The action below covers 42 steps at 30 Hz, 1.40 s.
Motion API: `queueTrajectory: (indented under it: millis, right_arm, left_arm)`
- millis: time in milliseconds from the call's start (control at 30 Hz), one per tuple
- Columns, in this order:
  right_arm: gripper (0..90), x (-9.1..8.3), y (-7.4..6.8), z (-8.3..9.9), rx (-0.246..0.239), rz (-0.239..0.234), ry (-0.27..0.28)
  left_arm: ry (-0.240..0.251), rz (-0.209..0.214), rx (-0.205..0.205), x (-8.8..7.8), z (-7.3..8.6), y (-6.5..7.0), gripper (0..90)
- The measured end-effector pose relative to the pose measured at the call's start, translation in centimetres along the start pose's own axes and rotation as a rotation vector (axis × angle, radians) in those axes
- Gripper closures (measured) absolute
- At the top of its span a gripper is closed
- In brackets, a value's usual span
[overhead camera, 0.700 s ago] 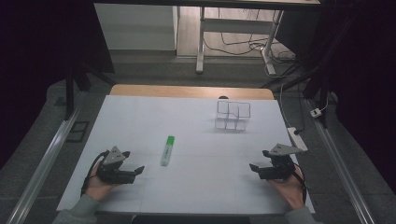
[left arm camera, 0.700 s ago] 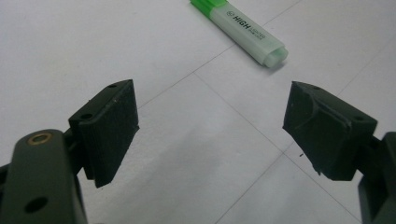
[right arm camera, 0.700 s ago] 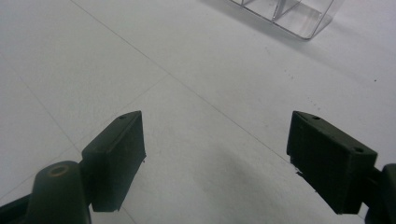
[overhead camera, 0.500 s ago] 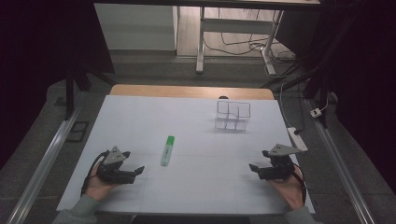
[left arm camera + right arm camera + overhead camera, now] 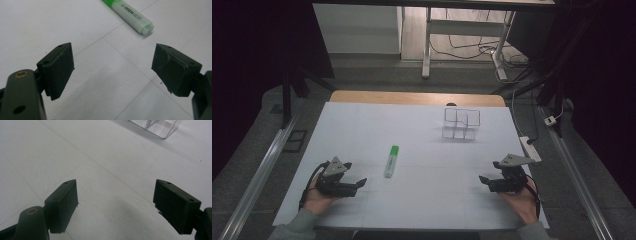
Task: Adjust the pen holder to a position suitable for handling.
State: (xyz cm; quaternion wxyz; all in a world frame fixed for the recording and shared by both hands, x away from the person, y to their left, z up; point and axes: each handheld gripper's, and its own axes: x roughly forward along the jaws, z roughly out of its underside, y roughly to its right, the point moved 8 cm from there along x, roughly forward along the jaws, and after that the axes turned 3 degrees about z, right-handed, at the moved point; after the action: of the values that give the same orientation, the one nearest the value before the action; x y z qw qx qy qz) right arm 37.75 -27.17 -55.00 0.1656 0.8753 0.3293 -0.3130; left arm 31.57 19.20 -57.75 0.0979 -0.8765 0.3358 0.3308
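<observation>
- The green highlighter (image 5: 391,161) lies flat near the middle of your white table (image 5: 412,135).
- A clear compartment box (image 5: 461,124) stands at 2 o'clock from it.
- Your left gripper (image 5: 357,184) and right gripper (image 5: 484,180) rest on the table near its front edge, jaws apart, empty.
- Beyond the table: dim floor, cables (image 5: 472,47).

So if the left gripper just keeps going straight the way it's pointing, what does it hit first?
Probably the green highlighter. The left gripper is open over bare table, and the highlighter's near end lies ahead, slightly right of centre, so it might only clip it.

White table surface (image 5: 422,135); wooden edge (image 5: 417,98) behind it; power strip (image 5: 530,148) at right rim.
</observation>
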Motion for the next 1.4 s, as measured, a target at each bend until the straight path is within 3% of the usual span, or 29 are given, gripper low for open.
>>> queueTrajectory:
  millis: [433, 767, 1400]
  right_arm:
    - [21.4, 0.5, 0.3, -1.3, 0.016, 0.003, -0.014]
    - [22.4, 1.5, 1.5, -2.5, 0.046, 0.02, -0.022]
    - [29.9, 2.9, 3.0, -4.6, 0.055, 0.059, -0.035]
  left_arm:
    - [-0.009, 0.001, 0.001, 0.1, 0.1, 0.0, 17.7]
    - [-0.014, -0.004, -0.003, 0.2, 0.1, -0.1, 17.5]
    - [-0.019, 0.001, 0.001, 0.3, 0.2, 0.0, 17.3]
